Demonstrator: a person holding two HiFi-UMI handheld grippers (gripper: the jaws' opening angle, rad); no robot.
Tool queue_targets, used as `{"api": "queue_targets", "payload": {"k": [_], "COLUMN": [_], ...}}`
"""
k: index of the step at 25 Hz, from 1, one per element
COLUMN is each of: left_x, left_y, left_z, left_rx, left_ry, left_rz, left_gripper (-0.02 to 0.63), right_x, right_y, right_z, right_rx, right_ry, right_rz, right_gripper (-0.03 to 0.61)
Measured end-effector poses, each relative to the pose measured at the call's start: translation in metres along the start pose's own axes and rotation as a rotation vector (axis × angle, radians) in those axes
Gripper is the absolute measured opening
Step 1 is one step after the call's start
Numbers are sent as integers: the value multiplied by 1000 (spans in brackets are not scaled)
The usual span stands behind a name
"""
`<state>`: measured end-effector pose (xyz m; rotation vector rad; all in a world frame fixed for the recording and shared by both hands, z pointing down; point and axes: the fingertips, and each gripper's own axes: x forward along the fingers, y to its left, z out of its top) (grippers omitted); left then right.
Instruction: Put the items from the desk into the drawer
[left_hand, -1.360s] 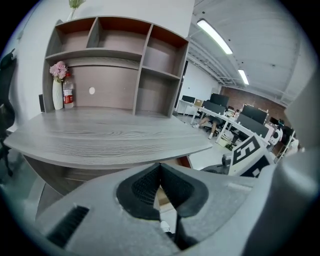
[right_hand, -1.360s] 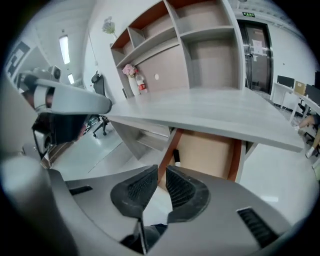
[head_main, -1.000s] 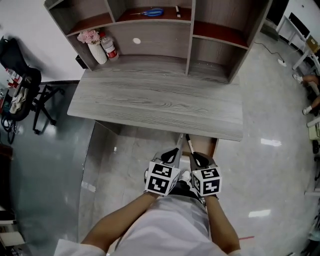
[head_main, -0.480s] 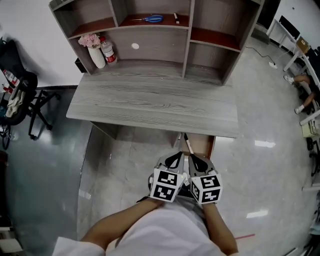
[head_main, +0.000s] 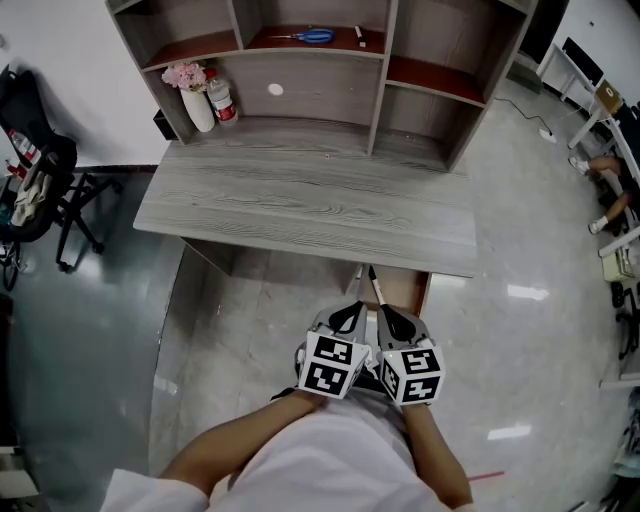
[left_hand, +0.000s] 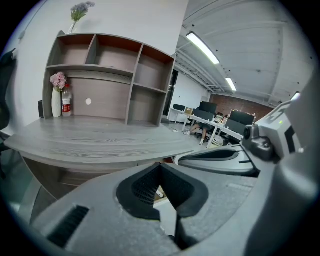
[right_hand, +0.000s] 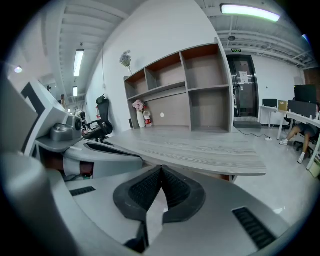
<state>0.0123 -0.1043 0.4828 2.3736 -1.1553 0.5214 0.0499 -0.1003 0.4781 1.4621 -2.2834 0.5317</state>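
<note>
**Desk ahead, tongs clenched**

A grey desk (head_main: 300, 200) is standing on glossy floor; at 6 o'clock the left gripper (head_main: 354, 306) and right gripper (head_main: 384, 311) are hanging clenched, empty; only the head view is showing scissors (head_main: 310, 36) shelved at 12 o'clock, with a vase (head_main: 196, 104) at 11.

Counter top: the counter (head_main: 300, 205) is seen bare across its middle and front, so passage is open there.
Rear left corner: taken up by a vase (head_main: 197, 108) and a bottle (head_main: 222, 100), set just beside each other.
Back edge: closed off by the shelf unit (head_main: 378, 95).
Left end: a chair (head_main: 70, 205) is placed near it.
Front edge: the left gripper (head_main: 352, 312) and right gripper (head_main: 390, 318) are held side by side before it, jaws together.
</note>
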Motion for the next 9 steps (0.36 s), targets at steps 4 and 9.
{"api": "queue_targets", "payload": {"k": [4,9], "left_x": [1,2], "left_y": [0,1], "left_z": [1,-2], "left_rx": [-6,-6], "left_ry": [2,8], "left_rz": [1,-1], "left_gripper": [3,3], "right_x": [2,5], "right_y": [-1,0], "right_z": [2,1], "right_rx": [0,1], "right_ry": [-3,0], "right_rz": [9,14], "right_gripper": [2,2]}}
